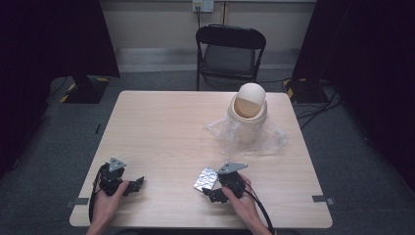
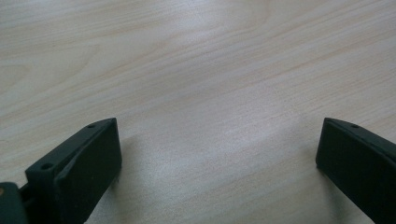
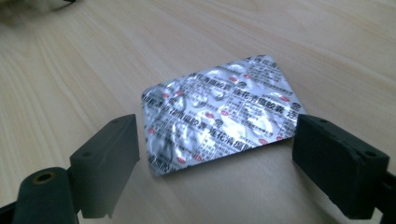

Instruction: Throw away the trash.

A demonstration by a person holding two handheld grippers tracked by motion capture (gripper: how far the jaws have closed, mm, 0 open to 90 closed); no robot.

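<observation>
A silver foil blister pack (image 3: 219, 114) with red and black print lies flat on the wooden table (image 1: 161, 132), also seen in the high view as the blister pack (image 1: 206, 178) near the front edge. My right gripper (image 3: 217, 156) is open, its jaws wide on either side of the pack's near edge; its left pad overlaps the pack's corner, not pressing on it. In the high view the right gripper (image 1: 215, 192) sits just below the pack. My left gripper (image 2: 217, 154) is open over bare wood, and in the high view the left gripper (image 1: 138, 183) rests at the front left.
A beige swing-lid bin (image 1: 248, 115) with a clear plastic liner bunched around its base stands at the table's far right. A black folding chair (image 1: 230, 51) stands beyond the far edge. Bare tabletop lies between the hands and the bin.
</observation>
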